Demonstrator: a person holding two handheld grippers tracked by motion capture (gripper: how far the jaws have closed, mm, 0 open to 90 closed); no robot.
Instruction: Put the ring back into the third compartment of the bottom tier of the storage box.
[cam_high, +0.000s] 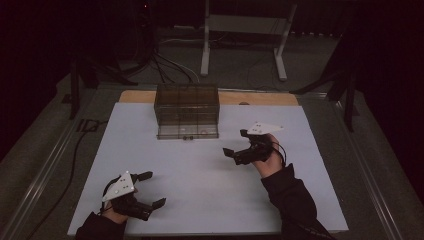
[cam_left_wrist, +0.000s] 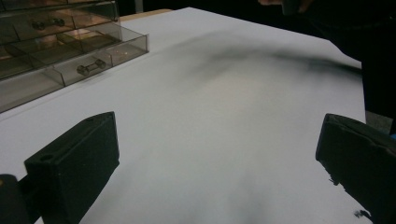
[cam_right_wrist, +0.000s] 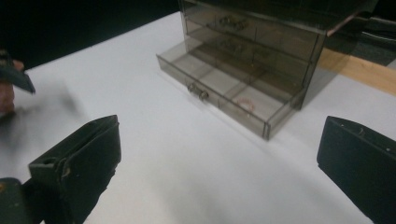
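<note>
We see the smoky clear drawer cabinet (cam_high: 187, 111) at upper centre, its bottom drawer (cam_right_wrist: 224, 95) pulled out. The right hand-held gripper (cam_high: 235, 143), spread and empty, hovers right of centre; the left hand-held gripper (cam_high: 152, 189), also spread, hovers lower left over the white counter (cam_high: 200, 200).

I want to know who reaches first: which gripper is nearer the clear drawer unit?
Right. The right gripper hangs just off the drawer unit, to its front right; the left gripper sits farther back, by the table's near edge on the left.
</note>
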